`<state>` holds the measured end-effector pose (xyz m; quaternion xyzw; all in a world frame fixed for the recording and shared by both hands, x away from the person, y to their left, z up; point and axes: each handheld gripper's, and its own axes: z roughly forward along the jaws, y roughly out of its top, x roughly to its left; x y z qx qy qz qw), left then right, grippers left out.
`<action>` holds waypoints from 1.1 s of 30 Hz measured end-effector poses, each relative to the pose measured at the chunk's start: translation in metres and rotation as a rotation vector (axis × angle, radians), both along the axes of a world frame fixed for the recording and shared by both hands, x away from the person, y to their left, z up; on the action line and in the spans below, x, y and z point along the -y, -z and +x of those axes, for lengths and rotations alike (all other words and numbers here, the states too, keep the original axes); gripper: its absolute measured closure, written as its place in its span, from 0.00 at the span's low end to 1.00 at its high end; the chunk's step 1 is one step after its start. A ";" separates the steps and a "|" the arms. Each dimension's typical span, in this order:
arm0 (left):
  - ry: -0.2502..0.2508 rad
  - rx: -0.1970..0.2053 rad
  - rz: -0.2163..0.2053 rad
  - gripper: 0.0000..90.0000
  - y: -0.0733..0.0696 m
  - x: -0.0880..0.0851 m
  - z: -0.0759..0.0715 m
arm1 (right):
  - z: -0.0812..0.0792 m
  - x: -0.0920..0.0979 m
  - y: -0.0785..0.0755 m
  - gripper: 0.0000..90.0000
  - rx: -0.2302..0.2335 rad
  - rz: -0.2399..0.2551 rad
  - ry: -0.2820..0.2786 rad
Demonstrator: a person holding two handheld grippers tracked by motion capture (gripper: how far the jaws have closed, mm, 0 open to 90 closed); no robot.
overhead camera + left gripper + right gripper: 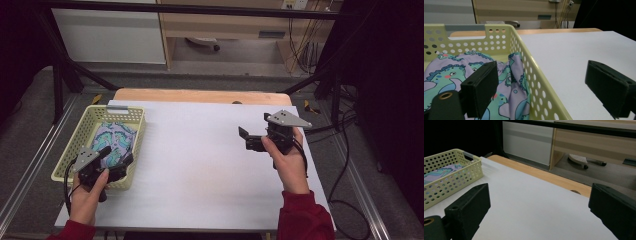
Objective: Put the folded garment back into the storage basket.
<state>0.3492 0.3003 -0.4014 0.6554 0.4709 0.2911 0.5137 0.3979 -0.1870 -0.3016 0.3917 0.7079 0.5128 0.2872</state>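
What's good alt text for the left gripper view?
The left gripper is open, its black jaws straddling the near right wall of a pale yellow perforated basket. One jaw hangs over a folded lilac cloth with teal dinosaur prints inside it, the other over the white tabletop.

lab-type room: black metal frame [65,70] around white table [200,165], loose cables [300,45], plain cabinets [110,35].
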 end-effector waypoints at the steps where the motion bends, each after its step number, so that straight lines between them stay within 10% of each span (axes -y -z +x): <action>1: 0.000 0.002 0.000 0.13 0.000 0.000 0.000 | -0.001 0.002 0.000 0.04 0.001 0.001 0.004; 33: 0.028 -0.007 0.007 0.13 0.002 -0.001 -0.001 | -0.033 0.042 0.007 0.05 0.040 -0.019 0.012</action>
